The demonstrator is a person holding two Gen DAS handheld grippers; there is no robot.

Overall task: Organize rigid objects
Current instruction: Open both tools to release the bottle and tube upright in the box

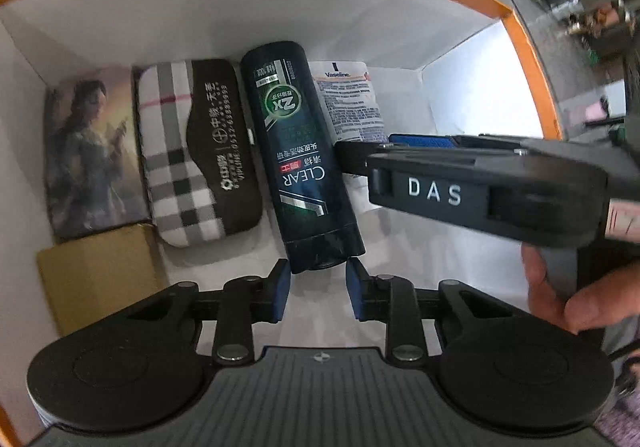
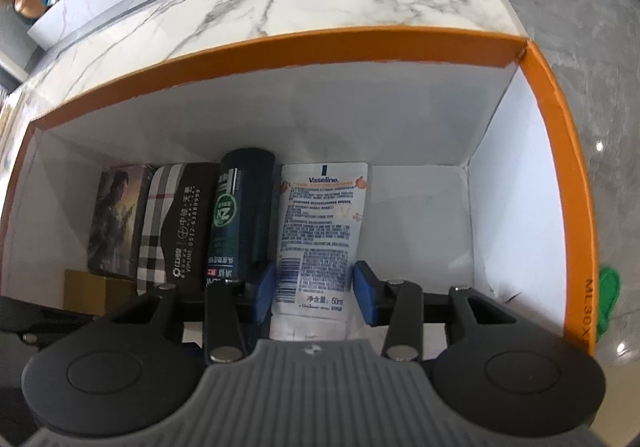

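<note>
Rigid objects lay side by side on the floor of the orange-rimmed box point(image 2: 552, 95), long sides parallel, which reads as packing them in a row to save room. Just ahead of the left gripper point(image 1: 316, 289) lay the dark CLEAR shampoo bottle point(image 1: 296, 151), its cap end between the blue pads point(image 1: 280, 293); those jaws stood narrow, about the bottle's width, with a sliver of gap showing on each side, so I judged the bottle released or not yet squeezed, though contact was hard to rule out. To the left of that claw sat the plaid glasses case point(image 1: 200, 151), then the picture card box point(image 1: 92, 151) and a brown carton point(image 1: 100, 275). The right gripper point(image 2: 316, 297) straddled the near end of the white Vaseline tube point(image 2: 320, 223), jaws half wide, with clear space at its right pad, so nothing was clamped. Beyond that claw's right side the box floor was bare, the likely place for the next of the 5 or more pieces.
</note>
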